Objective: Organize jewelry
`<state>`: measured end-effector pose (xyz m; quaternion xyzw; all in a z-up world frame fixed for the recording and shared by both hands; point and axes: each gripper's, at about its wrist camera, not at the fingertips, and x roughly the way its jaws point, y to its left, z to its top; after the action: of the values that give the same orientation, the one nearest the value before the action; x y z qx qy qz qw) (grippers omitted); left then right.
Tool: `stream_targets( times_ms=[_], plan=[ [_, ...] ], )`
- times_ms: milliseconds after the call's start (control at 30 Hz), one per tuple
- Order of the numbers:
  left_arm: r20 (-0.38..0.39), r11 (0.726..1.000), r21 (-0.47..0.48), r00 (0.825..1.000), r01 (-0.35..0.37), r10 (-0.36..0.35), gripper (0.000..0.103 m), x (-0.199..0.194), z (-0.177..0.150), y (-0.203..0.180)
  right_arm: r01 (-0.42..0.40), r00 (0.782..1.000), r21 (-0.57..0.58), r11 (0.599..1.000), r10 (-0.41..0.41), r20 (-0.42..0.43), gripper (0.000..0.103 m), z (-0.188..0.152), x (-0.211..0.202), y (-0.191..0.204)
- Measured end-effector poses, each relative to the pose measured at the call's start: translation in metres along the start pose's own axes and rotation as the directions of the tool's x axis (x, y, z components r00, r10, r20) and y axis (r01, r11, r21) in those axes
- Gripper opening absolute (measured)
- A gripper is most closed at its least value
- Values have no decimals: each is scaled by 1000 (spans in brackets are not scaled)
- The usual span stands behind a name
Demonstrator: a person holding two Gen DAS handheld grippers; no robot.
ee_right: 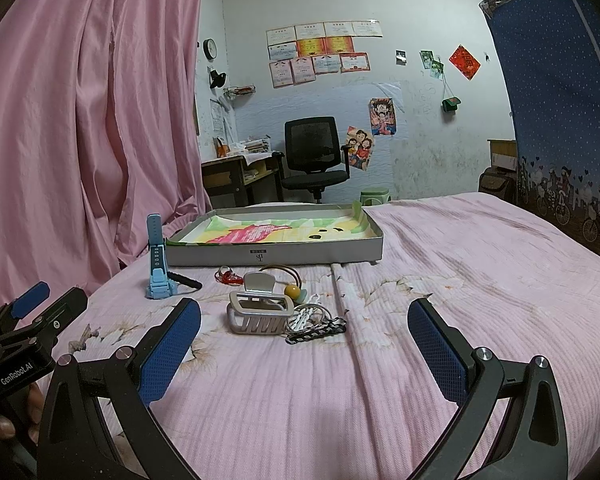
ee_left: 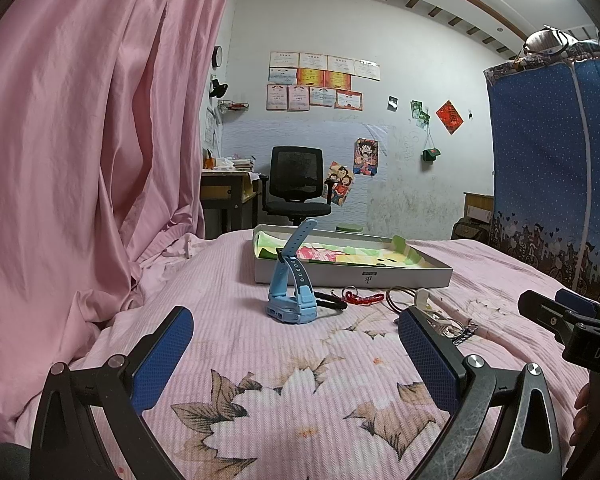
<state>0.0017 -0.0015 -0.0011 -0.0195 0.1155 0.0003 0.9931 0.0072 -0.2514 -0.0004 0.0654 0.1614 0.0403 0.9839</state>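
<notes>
**Jewelry waits on the pink bed by the flat box**

The jewelry lies in a small bunch on the pink bedspread [ee_right: 440, 264], just in front of the flat box [ee_right: 274, 256]. The box is the big thing to look at here. It is low and grey, with a bright paper of green, pink and yellow inside it.

Close to the box's front wall, near its left end, stands a blue watch [ee_right: 156, 268] with its strap sticking up. In the left view the watch [ee_left: 292, 280] rises in front of the box [ee_left: 352, 274]. Beside the watch, still in front of the box, lies a black band [ee_right: 186, 280]. Next comes a red string bracelet [ee_right: 228, 276], and then some thin brown hair ties [ee_right: 280, 270].

A little farther from the box sits a silver hair claw clip [ee_right: 258, 312]. A yellow bead [ee_right: 292, 290] rests just behind it, on the box side. Touching the clip's right side are some metal rings [ee_right: 304, 316] and a black and white braided cord [ee_right: 318, 330].

The right gripper [ee_right: 304, 354] hangs over the bedspread, farther from the box than the clip. Its blue fingers [ee_right: 172, 354] are spread wide and hold nothing. The left gripper [ee_left: 296, 356] is spread wide too, with nothing in it, and the watch stands between it and the box.

Behind the box, across the room, are a black office chair [ee_right: 314, 152] and a desk [ee_right: 240, 176]. A pink curtain [ee_right: 88, 120] hangs to the left of the box.
</notes>
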Motion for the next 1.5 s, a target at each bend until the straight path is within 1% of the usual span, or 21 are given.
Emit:
stream_targets(
  times_ms=[1500],
  plan=[
    [1,1000,4,1000,-2,2,103,0,0,0,-2,1000,6,1000,2,-4,102,-3,0,1]
  ],
)
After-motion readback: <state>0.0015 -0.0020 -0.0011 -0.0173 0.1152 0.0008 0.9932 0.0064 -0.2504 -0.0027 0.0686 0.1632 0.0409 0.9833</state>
